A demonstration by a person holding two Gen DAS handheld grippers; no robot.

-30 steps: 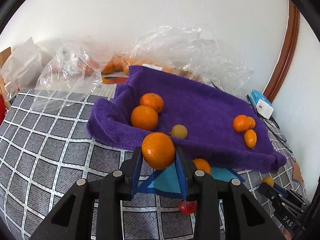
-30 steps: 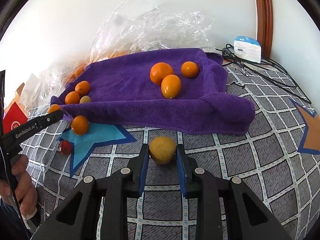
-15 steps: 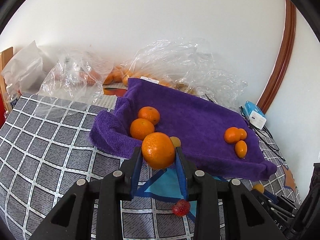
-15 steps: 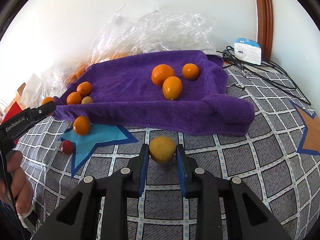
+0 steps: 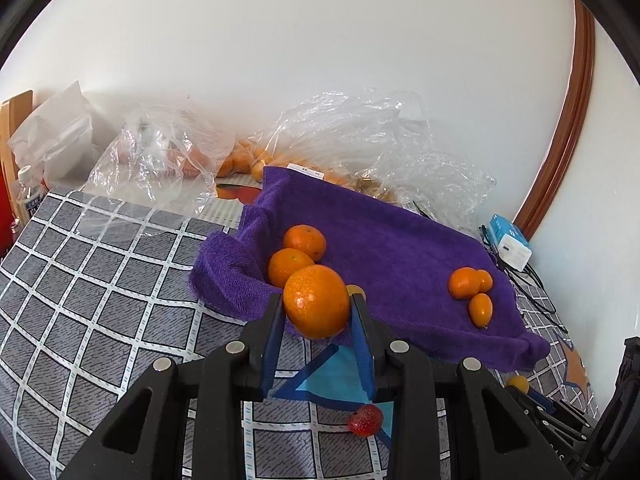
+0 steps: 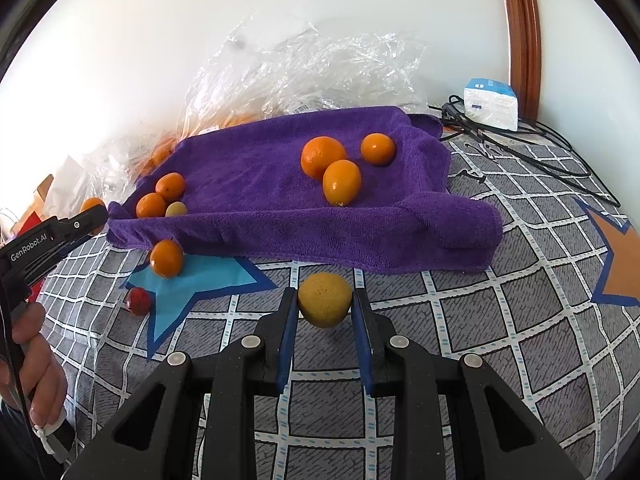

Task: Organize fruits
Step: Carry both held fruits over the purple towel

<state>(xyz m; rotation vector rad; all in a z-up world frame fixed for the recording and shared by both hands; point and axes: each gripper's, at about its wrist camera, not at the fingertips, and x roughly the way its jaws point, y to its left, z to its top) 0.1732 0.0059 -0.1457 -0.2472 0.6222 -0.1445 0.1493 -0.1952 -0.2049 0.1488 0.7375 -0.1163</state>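
My left gripper (image 5: 317, 312) pinches a tangerine (image 5: 316, 302) above the purple towel's (image 5: 384, 236) near edge. My right gripper (image 6: 325, 312) clamps a yellow fruit (image 6: 325, 299) over the checked cloth (image 6: 460, 320).

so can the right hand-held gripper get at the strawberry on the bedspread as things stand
Probably not yet: the right hand-held gripper is shut on a yellow fruit, so it has no free grip. The strawberry itself lies in the open off to its left, with nothing covering it.
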